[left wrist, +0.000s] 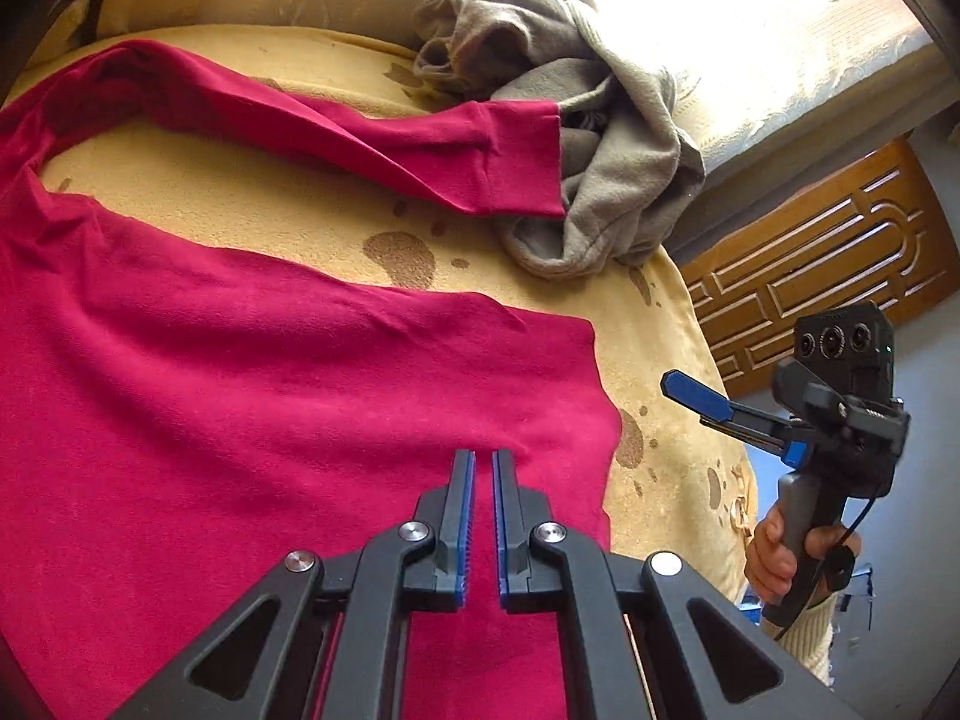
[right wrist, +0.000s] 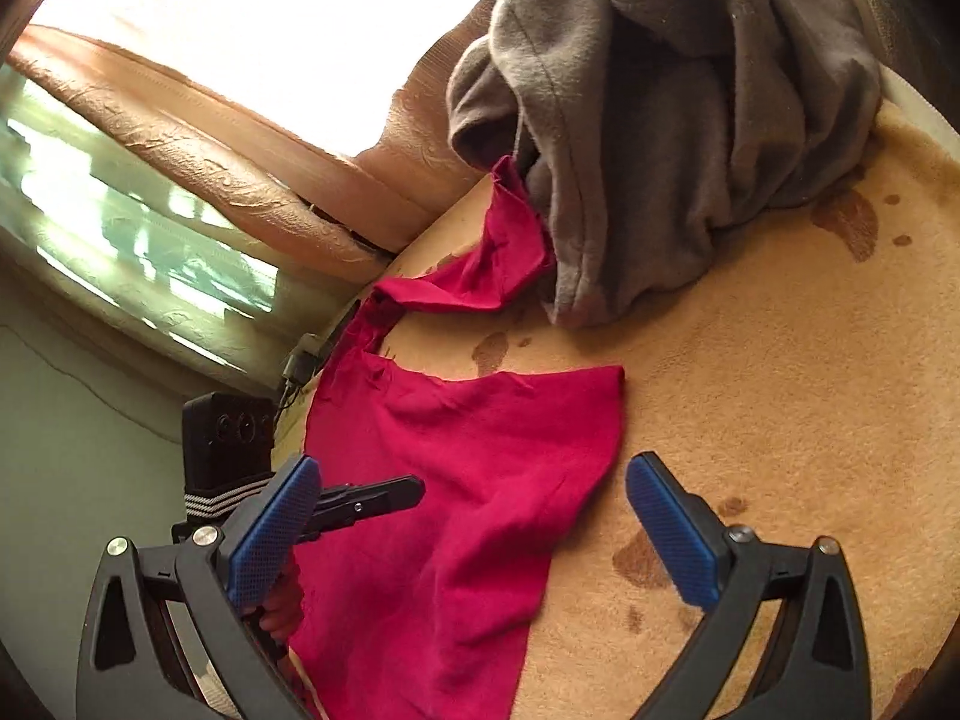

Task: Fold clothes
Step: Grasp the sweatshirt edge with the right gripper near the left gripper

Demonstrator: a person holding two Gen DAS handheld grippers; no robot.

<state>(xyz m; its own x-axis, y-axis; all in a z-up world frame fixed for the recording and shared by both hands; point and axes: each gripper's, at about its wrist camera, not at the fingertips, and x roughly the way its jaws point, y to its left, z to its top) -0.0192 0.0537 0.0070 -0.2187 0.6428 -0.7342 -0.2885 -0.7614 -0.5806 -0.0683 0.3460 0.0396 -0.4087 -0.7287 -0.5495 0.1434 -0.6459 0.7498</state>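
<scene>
A red long-sleeved top (left wrist: 288, 372) lies spread over a tan blanket (left wrist: 288, 216) with brown blotches, filling the left and centre of the left wrist view, its body reaching the bottom edge of the frame. One sleeve (left wrist: 372, 138) runs across the upper middle of that frame, its cuff end touching a crumpled grey garment (left wrist: 588, 138) heaped in the upper centre-right. In the right wrist view the top (right wrist: 480, 480) sits in the lower centre, with the grey garment (right wrist: 672, 120) bulking in the upper right and the sleeve (right wrist: 486, 270) leading up to it. The left gripper (left wrist: 483, 468), at the bottom centre of its own frame, hangs over the top's body with its jaws nearly together and a thin gap between them, no cloth seen in the gap. The right gripper (right wrist: 474, 516) has its jaws wide apart, framing the top's lower edge at the bottom of its view. At the right edge of the left wrist view, a hand (left wrist: 780, 552) grips the right gripper's handle, with a carved wooden door (left wrist: 810, 264) behind it.
</scene>
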